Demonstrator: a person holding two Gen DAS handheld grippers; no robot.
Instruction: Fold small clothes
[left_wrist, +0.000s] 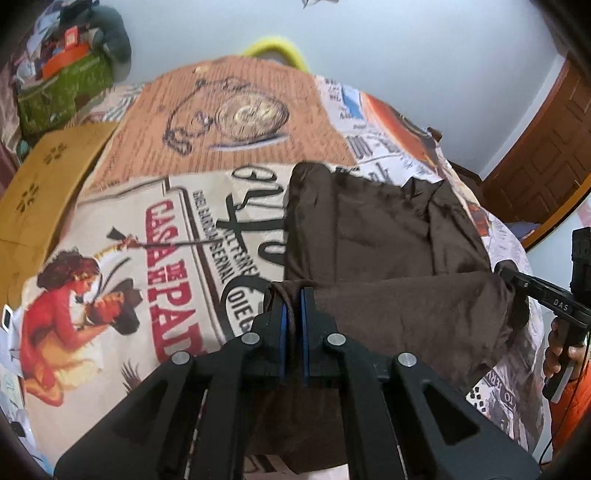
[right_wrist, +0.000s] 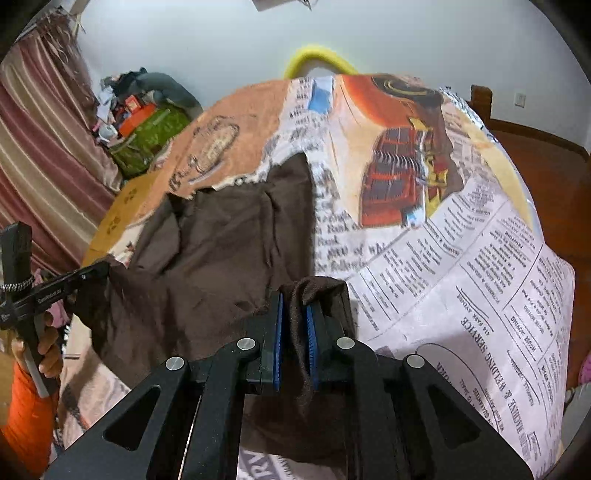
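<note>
Above the printed bedsheet (left_wrist: 129, 229), both tongs (left_wrist: 291, 295) (right_wrist: 293, 306) pinch the brown garment's (left_wrist: 388, 236) near edge.

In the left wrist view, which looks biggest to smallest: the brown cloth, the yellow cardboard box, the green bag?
1. brown cloth, though nearness to the camera enlarges it.
2. yellow cardboard box.
3. green bag, farthest away, so its true size is unsure.
</note>
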